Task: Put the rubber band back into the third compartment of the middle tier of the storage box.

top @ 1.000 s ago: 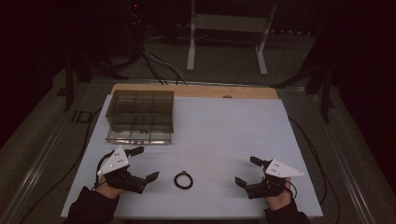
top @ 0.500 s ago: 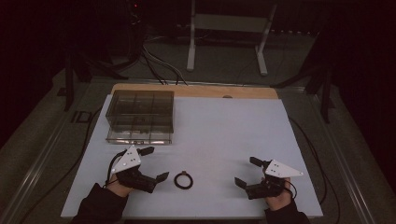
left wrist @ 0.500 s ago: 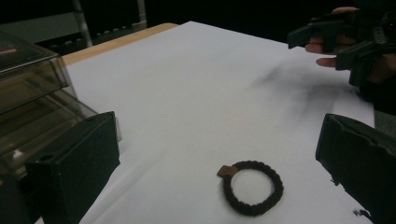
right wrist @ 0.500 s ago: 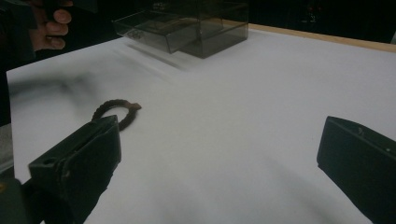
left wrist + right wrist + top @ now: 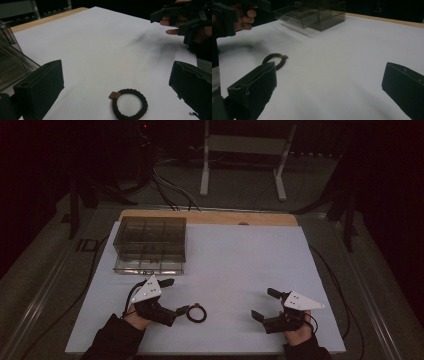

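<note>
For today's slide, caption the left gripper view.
Open hand-held gripper frames a dark braided ring on the white table.

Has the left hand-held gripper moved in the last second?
Yes. The left hand-held gripper has shifted rightward toward the hair tie, which lies where it was; its jaws stand open around it.

No legible text, labels or numbers anywhere
</note>
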Tool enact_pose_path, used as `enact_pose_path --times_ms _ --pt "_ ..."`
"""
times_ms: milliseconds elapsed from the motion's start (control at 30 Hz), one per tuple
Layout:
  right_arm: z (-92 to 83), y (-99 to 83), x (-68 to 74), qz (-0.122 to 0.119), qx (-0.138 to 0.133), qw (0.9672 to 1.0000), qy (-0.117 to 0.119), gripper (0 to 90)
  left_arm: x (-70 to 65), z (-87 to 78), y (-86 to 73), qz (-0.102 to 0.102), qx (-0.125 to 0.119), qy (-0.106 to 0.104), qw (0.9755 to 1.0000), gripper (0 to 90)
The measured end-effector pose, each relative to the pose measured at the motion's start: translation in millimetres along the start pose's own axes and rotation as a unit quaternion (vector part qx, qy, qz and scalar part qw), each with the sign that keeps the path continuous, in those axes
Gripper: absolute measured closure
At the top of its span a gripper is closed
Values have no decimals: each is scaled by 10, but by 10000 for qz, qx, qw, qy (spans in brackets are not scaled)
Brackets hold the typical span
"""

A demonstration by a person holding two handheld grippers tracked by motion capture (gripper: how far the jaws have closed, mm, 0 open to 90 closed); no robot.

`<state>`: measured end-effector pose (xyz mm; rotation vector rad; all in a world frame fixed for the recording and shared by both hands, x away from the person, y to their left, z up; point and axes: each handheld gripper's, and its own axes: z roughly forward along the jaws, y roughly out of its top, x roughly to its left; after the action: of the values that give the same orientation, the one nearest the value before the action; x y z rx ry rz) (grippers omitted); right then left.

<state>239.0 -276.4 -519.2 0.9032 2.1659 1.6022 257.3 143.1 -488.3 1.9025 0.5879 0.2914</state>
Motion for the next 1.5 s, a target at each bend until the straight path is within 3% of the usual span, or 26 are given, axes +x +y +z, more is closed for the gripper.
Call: enact_pose_path --times_ms 400,500,633,900,1000,1067,1133,1267,1500 --pt "1 -1 -1 10 12 10000 8 0 -34 208 -156 -126 211 -109 9996 12" --pt "-1 1 -1 -2 3 10000 9 0 -48 255 -186 -99 327 -112 9994 12" --pt "-2 -1 2 -6 21 10000 11 0 -78 278 -201 -6 301 -86 9995 46" --pt "0 0 3 5 23 10000 18 0 -96 401 -255 -220 902 -236 9954 60" --pt "-2 -1 6 -16 29 10000 11 0 -101 426 -273 -173 1017 -314 9942 85" --pt "0 0 3 -5 25 10000 13 0 -104 446 -279 -183 1107 -213 9935 156" --pt "4 -4 2 4 50 10000 22 0 -103 461 -285 -156 1220 -244 9921 171" --pt "5 0 5 -11 38 10000 24 0 -121 487 -289 15 1420 -188 9897 254" --pt "6 -2 4 -9 48 10000 28 0 -113 549 -302 120 1713 -87 9851 464"
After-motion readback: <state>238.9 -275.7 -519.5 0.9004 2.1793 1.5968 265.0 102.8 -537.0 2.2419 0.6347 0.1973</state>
